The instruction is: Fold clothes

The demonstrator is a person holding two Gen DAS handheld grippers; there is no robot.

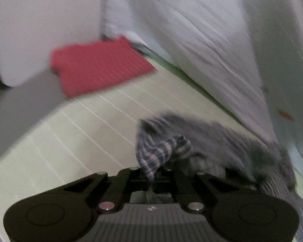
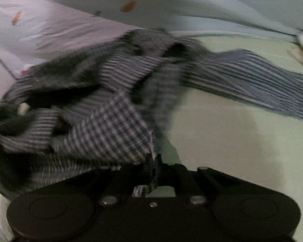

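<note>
Both tools are clamped on the same plaid shirt (image 2: 115, 125). In the left wrist view the left tool (image 1: 151, 178) pinches a corner of checked cloth at the lower middle of the frame, and the rest of the shirt trails off blurred toward the lower right. In the right wrist view the right tool (image 2: 153, 171) grips an edge at the lower middle, with the shirt bunched and rumpled across the left and centre of the frame and one sleeve or panel stretched out toward the right edge.

The shirt is plainly not folded now: it hangs and heaps in loose folds over the pale green bed surface (image 1: 80, 133), with no flat layers or straight edges. A red folded garment (image 1: 99, 66) lies flat at the upper left of the left view, already in the shape the task wants. Judging by this, one piece lies folded and the plaid shirt has its folding left.

Motion blur smears both views, so which part of the shirt each tool holds is unclear. The white hanging fabric (image 1: 212, 46) behind hides whatever lies past the bed
</note>
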